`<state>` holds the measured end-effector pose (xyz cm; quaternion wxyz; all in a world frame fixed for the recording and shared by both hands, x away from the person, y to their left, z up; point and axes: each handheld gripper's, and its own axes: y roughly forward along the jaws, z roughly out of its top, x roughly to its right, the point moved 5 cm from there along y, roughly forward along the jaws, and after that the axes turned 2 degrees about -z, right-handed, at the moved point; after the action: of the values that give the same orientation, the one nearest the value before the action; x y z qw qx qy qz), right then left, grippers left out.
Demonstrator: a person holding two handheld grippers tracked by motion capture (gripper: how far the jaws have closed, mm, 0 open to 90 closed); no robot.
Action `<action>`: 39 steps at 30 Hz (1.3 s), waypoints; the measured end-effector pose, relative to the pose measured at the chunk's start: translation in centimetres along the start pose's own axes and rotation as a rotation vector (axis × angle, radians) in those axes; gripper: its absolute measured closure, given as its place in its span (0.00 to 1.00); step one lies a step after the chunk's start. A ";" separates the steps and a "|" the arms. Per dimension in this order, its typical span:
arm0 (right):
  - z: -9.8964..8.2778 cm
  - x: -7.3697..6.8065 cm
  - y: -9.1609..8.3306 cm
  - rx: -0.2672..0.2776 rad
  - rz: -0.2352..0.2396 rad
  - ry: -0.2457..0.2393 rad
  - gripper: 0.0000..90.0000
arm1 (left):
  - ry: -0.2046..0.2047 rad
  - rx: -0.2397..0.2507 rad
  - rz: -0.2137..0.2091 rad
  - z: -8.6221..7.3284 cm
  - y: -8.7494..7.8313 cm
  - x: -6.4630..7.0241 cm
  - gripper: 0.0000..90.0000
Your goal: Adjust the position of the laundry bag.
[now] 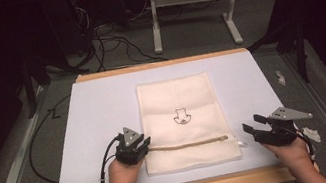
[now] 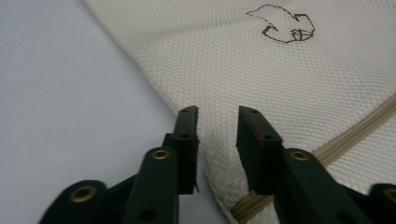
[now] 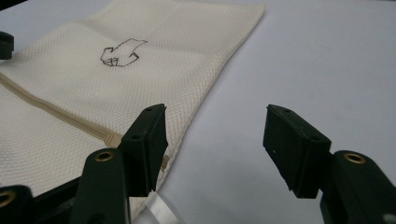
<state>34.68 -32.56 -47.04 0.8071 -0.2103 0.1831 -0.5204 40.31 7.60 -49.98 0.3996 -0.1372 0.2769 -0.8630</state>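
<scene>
High view: I've got the mesh bag (image 1: 184,121) lying flat mid-counter, zipper (image 1: 188,144) running across its near end, shut as far as I can see.
Left hand-held gripper (image 1: 144,144): at the bag's left edge by the zipper end, jaws part open, gripping nothing.
Right hand-held gripper (image 1: 250,128): just off the bag's right edge, jaws apart and empty.
Progress: I'd say early; zipper pull not yet taken.
Counter (image 1: 99,113): pale sheet on a wooden board.
Room: dark, cables (image 1: 106,40) on the floor, a white frame (image 1: 193,0) behind.
</scene>
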 end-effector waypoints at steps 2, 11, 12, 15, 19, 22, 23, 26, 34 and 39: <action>-0.2 -0.1 0.2 -0.011 0.005 0.001 0.49 | 0.004 0.008 -0.001 0.2 -0.1 0.0 0.64; -0.5 -0.5 0.9 -0.045 0.003 -0.006 0.50 | -0.049 0.060 -0.073 1.2 -1.0 0.9 0.52; -0.5 -0.5 0.9 -0.045 0.003 -0.006 0.50 | -0.049 0.060 -0.073 1.2 -1.0 0.9 0.51; -0.6 -0.8 1.3 -0.058 0.011 -0.008 0.53 | -0.047 0.075 -0.093 1.7 -1.0 1.7 0.49; -1.2 -1.2 2.3 -0.106 0.027 -0.015 0.63 | -0.020 0.060 -0.128 2.0 -0.7 2.8 0.49; -1.3 -1.7 2.7 -0.127 0.043 -0.020 0.67 | 0.000 0.062 -0.134 2.1 -0.8 3.3 0.53; -1.3 -1.9 2.8 -0.126 0.050 -0.024 0.68 | 0.000 0.062 -0.134 2.1 -0.8 3.3 0.53; -1.5 -2.4 3.1 -0.150 0.056 -0.047 0.70 | 0.022 0.090 -0.123 2.2 -1.2 3.7 0.52; -1.8 -2.9 3.9 -0.175 0.057 -0.058 0.72 | 0.045 0.069 -0.148 2.0 -0.9 4.3 0.44; -2.2 -2.9 4.0 -0.194 0.081 -0.033 0.70 | 0.041 0.081 -0.161 2.0 -1.0 4.3 0.44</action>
<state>35.50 -28.73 -50.79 0.8063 -0.2884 0.2275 -0.4637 37.85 4.14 -47.70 0.3285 -0.1249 0.2381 -0.9054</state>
